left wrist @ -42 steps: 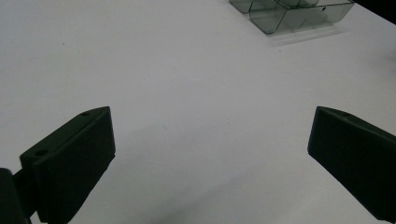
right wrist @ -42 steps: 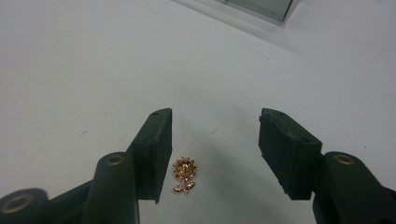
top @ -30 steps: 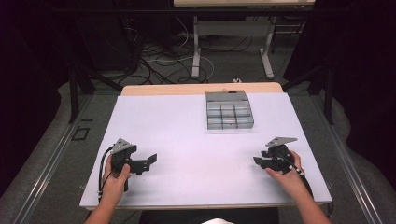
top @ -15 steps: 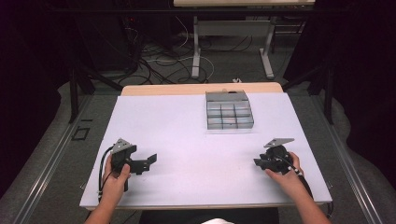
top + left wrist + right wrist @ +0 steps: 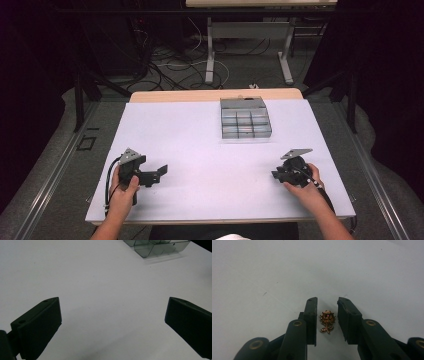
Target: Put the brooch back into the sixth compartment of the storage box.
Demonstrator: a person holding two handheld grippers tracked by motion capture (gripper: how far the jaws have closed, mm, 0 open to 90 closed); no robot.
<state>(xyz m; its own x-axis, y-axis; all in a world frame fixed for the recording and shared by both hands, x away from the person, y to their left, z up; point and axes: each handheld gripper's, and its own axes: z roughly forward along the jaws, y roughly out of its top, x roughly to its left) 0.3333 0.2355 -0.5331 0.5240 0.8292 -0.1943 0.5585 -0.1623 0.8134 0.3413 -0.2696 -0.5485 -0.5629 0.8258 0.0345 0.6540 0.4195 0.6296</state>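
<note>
Pickup's barely started: right gripper (image 5: 327, 303) has just been closing around the gold flower charm (image 5: 327, 320) without pinching it yet, left gripper (image 5: 112, 322) gapes wide and empty, and the divided box (image 5: 245, 118) awaits.

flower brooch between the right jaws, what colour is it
Gold with a reddish centre, clearest in the right gripper view.

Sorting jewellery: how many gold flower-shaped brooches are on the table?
1: a small gold flower-shaped brooch lies on the white table between the right gripper pads, untouched. The clear compartment box may hide others.
</note>
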